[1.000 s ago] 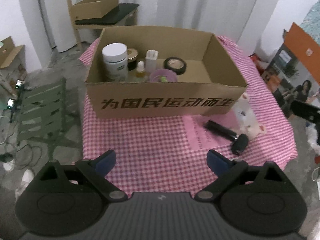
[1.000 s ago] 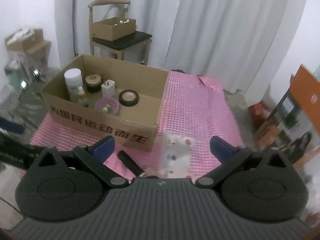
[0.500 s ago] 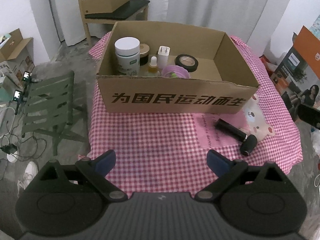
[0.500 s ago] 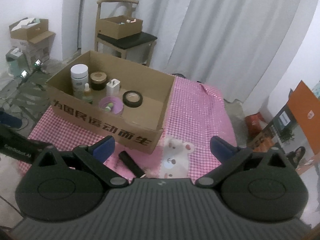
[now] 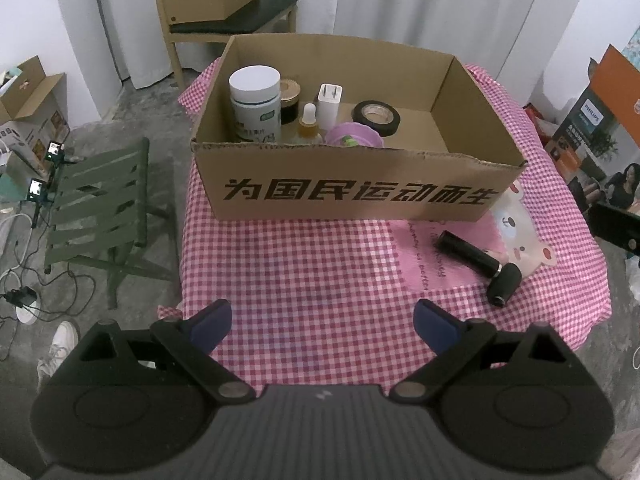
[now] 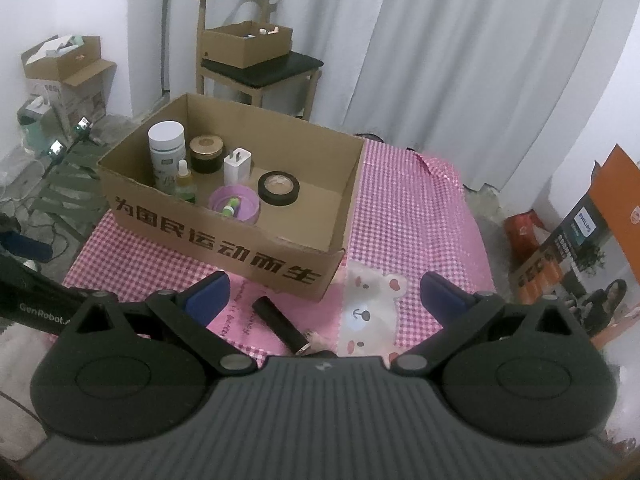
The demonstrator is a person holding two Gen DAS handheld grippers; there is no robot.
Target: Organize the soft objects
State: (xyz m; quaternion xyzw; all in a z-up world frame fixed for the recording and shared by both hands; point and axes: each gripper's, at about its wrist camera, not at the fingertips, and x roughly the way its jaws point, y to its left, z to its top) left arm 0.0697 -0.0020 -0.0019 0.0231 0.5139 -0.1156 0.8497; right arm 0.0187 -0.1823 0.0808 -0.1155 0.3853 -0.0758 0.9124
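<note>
A flat pink cloth with a white bear print [image 5: 520, 232] [image 6: 370, 312] lies on the checked tablecloth at the right front corner of an open cardboard box [image 5: 352, 184] [image 6: 224, 236]. A black tube with a round head [image 5: 478, 266] [image 6: 280, 322] lies on it. My left gripper [image 5: 322, 324] is open and empty, above the table's near edge. My right gripper [image 6: 326, 294] is open and empty, above the cloth and tube.
The box holds a white jar [image 5: 255, 104], a dark jar, a dropper bottle, a white charger [image 5: 329, 106], a tape roll [image 5: 376, 117] and a purple lid [image 6: 235, 206]. A green folding chair [image 5: 96, 208] stands left of the table. A wooden chair with a box [image 6: 252, 56] stands behind.
Both grippers have pulled back and risen; the box and table look smaller and sit further off. Nothing on the table has moved.
</note>
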